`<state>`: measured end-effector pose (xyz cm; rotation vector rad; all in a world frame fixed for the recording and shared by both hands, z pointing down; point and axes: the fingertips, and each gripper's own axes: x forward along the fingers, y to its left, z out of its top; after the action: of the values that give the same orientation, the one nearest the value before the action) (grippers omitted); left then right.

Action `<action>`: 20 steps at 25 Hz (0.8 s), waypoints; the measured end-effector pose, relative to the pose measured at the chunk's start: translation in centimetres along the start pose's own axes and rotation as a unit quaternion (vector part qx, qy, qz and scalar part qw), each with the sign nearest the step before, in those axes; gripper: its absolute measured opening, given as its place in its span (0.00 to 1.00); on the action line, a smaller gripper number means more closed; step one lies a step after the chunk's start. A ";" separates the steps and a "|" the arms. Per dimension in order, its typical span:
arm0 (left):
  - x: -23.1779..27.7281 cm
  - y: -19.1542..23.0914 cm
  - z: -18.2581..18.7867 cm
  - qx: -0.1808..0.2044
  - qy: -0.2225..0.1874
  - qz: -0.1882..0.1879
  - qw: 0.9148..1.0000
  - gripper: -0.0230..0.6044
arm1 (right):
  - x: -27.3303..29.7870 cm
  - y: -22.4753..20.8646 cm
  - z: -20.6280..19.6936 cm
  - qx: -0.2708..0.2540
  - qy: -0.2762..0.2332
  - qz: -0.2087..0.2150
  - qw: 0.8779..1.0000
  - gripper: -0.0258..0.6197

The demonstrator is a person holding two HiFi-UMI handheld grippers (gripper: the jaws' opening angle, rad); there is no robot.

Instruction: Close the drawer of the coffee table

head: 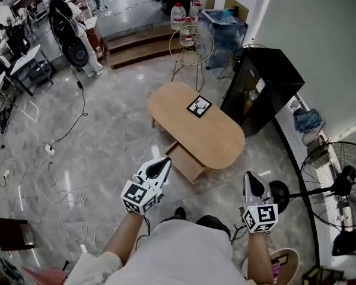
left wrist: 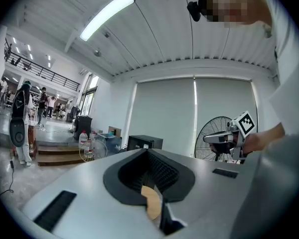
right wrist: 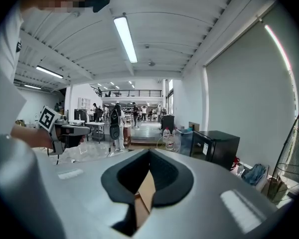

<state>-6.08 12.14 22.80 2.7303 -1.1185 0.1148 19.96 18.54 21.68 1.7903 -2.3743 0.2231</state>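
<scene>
The oval wooden coffee table (head: 173,108) stands ahead of me on the grey floor. Its drawer (head: 187,162) is pulled out from the near long side, and the inside looks empty. My left gripper (head: 164,162) hovers just in front of the drawer's left corner, apart from it, jaws shut on nothing. My right gripper (head: 253,177) is held to the right of the drawer, beyond the table's near end, and also looks shut and empty. In both gripper views only a sliver of the wood shows between the closed pads (left wrist: 154,171) (right wrist: 157,173).
A black-and-white marker card (head: 199,107) lies on the tabletop. A black cabinet (head: 262,86) stands right of the table, a wire stool (head: 191,45) behind it, and a standing fan (head: 337,180) at my right. Cables (head: 52,184) trail over the floor at left.
</scene>
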 end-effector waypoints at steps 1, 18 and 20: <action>0.1 0.3 0.0 0.000 0.001 -0.001 1.000 0.05 | 0.3 0.2 0.0 -0.003 0.002 0.001 1.000 0.06; 4.5 3.3 -0.2 -0.013 0.009 0.021 1.000 0.05 | 7.0 -2.3 -0.2 -0.005 0.016 0.032 0.999 0.06; 5.5 3.5 -0.5 -0.018 0.011 0.029 0.999 0.05 | 8.2 -3.1 -0.6 -0.003 0.022 0.042 0.999 0.06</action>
<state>-4.64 6.00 24.58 2.6589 -1.1824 0.1316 20.76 10.11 24.09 1.6673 -2.4183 0.2615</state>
